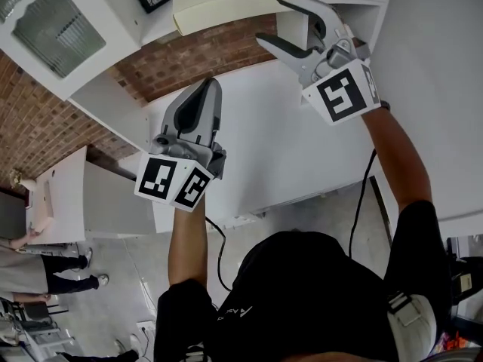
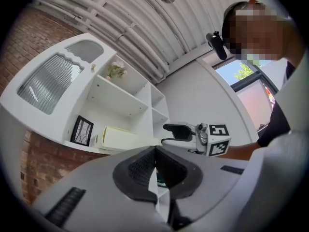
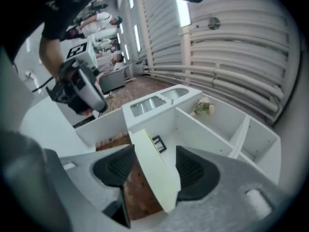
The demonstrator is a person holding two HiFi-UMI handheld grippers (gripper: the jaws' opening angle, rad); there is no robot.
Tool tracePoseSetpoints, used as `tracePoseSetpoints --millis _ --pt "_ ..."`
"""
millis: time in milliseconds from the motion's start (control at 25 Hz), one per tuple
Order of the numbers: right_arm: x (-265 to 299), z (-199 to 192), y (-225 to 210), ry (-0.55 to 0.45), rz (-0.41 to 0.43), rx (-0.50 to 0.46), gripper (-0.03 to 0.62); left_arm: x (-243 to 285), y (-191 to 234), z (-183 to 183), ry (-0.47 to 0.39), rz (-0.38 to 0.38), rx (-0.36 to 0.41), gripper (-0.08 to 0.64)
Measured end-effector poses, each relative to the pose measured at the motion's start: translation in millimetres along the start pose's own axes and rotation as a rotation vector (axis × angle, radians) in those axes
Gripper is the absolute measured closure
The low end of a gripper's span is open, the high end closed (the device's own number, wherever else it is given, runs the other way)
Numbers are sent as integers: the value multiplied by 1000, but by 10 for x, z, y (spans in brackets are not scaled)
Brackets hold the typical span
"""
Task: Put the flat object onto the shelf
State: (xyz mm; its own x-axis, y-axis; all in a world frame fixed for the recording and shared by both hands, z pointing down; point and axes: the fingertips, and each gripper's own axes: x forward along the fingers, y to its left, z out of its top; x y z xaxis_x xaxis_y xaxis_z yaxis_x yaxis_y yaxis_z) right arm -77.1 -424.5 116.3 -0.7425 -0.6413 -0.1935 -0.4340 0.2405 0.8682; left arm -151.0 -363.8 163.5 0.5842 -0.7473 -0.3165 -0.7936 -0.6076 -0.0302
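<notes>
We take this place for a home-like corner built inside a large work hall, such as a lab or a studio. The home part is a white shelf unit standing against a red brick wall. It holds a small framed picture and a bunch of pale flowers, and one cabinet door has ribbed glass. The hall part shows above and around it: a curved ribbed ceiling with a long strip lamp, a grey floor and other people in the background.
</notes>
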Motion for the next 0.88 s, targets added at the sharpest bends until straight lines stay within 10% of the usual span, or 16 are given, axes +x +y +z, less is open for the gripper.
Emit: tracePoseSetpoints --millis 360,880 --pt "-490 278 470 -139 6 466 454 -108 -283 -2 -12 -5 57 561" --pt "-881 100 1056 -146 34 756 591 -238 -488 -315 2 33 28 561"
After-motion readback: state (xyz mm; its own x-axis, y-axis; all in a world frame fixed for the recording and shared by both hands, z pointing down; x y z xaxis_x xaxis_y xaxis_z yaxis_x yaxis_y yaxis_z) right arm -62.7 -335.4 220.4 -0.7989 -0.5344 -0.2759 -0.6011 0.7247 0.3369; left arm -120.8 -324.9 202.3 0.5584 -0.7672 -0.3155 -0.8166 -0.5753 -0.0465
